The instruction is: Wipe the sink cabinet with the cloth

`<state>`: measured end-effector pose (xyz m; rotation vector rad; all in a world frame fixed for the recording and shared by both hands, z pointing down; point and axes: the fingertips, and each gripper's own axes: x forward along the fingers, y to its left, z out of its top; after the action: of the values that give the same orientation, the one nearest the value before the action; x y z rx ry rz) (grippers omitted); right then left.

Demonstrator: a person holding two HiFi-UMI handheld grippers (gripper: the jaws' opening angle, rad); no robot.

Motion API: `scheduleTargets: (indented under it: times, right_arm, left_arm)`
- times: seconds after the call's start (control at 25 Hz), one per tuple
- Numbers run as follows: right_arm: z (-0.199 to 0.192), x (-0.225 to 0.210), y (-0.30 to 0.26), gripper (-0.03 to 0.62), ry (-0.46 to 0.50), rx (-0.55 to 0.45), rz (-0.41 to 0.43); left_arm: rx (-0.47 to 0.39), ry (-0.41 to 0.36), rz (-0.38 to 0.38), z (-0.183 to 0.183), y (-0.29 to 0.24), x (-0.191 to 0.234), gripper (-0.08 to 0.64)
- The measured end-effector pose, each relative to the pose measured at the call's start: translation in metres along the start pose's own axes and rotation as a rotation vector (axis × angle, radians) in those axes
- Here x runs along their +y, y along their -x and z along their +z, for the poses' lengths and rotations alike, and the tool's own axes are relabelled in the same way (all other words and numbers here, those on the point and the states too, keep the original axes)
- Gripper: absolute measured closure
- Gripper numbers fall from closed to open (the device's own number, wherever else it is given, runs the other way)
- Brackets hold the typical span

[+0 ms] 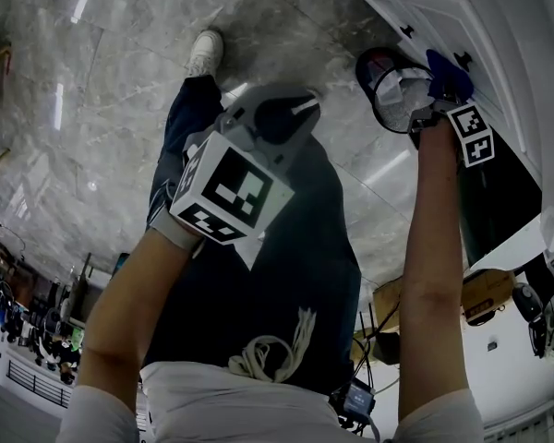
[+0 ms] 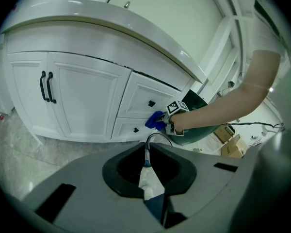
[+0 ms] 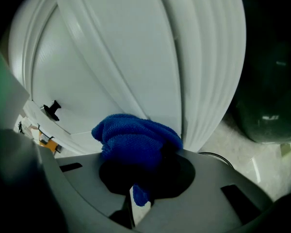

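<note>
Left gripper (image 2: 153, 191) hangs back, jaws together and empty, with the cabinet (image 2: 82, 93) well ahead of it. Right gripper (image 3: 136, 198) is clamped on the bunched blue cloth (image 3: 136, 140), which sits just ahead of its jaws against a white drawer front, a black knob (image 3: 52, 109) off to its left. The wiping step appears to be in hand. The next move likely calls for sweeping the cloth along the panel with steady pressure, steering round the knob.

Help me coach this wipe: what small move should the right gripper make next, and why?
Probably slide the cloth sideways along the cabinet toward the knob: the right gripper is shut on the cloth, which seems to rest against the cabinet's white front.
</note>
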<state>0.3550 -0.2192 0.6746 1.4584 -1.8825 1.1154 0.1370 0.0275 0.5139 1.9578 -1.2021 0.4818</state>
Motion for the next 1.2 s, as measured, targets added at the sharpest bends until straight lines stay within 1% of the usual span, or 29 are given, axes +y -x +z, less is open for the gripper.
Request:
scheduleTargets:
  times: [0.16,0.4,0.72,0.84,0.96,1.2]
  right_arm:
    - [0.004,-0.007,0.005,0.532,-0.011,-0.012,-0.011]
    - [0.016,-0.015,0.026,0.534,-0.024,-0.057,-0.019]
    - [0.041,-0.002,0.064,0.534,-0.001,-0.126,-0.011]
    - [0.052,0.004,0.085,0.534,0.018,-0.170,-0.025]
    - [0.066,0.010,0.106,0.532,0.060,-0.216,-0.045]
    - [0.089,0.023,0.141,0.534,0.127,-0.293,-0.077]
  left_arm:
    - [0.025,-0.014,-0.020,-0.002,-0.004,-0.001,0.545]
    - [0.051,-0.063,-0.086,0.006,-0.012,-0.016,0.545]
    - [0.078,-0.142,-0.167,0.020,-0.011,-0.021,0.545]
    - [0.098,-0.173,-0.200,0.021,-0.004,-0.018,0.545]
    - [0.109,-0.211,-0.224,0.025,0.003,-0.013,0.545]
    - [0.125,-0.251,-0.265,0.030,0.013,-0.007,0.545]
